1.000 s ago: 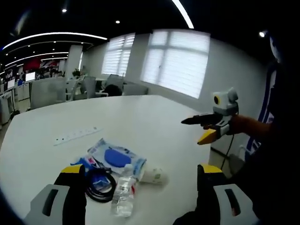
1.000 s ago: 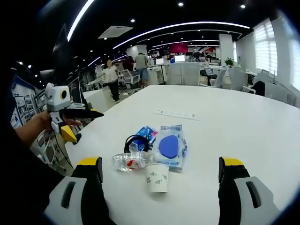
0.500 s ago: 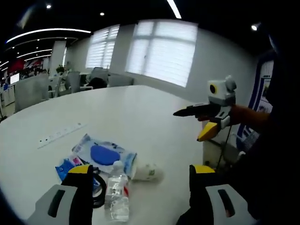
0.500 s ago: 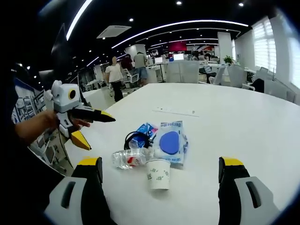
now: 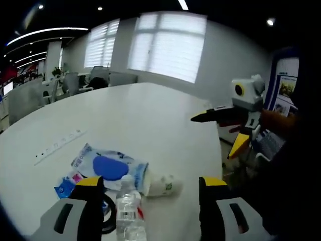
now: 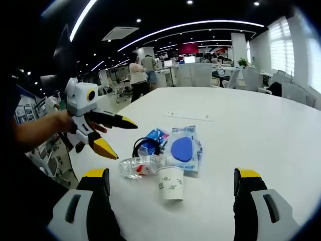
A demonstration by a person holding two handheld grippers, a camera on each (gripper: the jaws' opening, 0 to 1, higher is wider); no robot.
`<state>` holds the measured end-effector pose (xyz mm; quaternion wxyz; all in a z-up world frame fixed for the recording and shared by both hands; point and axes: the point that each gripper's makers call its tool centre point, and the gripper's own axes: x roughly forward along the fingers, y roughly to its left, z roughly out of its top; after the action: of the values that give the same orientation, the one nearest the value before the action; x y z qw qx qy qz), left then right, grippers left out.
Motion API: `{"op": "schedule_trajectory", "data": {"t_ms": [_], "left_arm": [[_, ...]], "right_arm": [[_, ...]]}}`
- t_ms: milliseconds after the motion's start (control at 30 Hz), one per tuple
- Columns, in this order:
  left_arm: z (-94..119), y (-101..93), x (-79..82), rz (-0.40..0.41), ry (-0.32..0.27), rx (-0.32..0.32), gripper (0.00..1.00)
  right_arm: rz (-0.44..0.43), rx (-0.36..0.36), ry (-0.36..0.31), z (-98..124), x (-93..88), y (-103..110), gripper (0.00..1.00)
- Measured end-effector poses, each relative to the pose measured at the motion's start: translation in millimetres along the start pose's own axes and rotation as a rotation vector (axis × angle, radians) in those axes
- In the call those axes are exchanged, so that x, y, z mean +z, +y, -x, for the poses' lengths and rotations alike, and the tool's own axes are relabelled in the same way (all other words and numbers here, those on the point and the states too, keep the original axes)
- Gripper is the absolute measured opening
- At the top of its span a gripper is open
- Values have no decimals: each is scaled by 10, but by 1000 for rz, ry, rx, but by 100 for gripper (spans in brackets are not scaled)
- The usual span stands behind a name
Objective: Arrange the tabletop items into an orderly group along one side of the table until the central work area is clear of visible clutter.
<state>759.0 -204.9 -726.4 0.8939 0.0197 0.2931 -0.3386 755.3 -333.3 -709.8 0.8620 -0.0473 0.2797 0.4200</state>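
As our left gripper (image 6: pixel 113 131) closes in on the water bottle (image 6: pixel 139 166) from a second ago, both grippers remain spread and empty; clutter still sits mid-table (image 6: pixel 261 130), so tidying hasn't begun.

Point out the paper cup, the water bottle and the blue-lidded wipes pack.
paper cup (image 6: pixel 171 185), right gripper view, on its printed side wall.
water bottle (image 6: pixel 140 166), right gripper view, on its clear body, lying flat.
wipes pack (image 6: pixel 182 150), right gripper view, on its blue lid.
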Motion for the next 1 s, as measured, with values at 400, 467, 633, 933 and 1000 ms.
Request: {"op": "schedule_trajectory", "data": {"t_ms": [400, 467, 633, 933, 1000], "left_arm": [[-347, 260, -48, 8, 32, 88, 63], [-405, 263, -72, 12, 46, 81, 61], [-577, 373, -206, 15, 114, 114, 58], [-866, 498, -445, 31, 241, 129, 43], [-880, 464, -460, 33, 265, 120, 42]], "right_arm": [[-13, -25, 9, 74, -146, 27, 100], [-15, -32, 8, 89, -157, 23, 100], [-22, -44, 3, 128, -180, 26, 100], [-31, -54, 9, 164, -238, 6, 99], [-31, -54, 9, 166, -241, 3, 99]]}}
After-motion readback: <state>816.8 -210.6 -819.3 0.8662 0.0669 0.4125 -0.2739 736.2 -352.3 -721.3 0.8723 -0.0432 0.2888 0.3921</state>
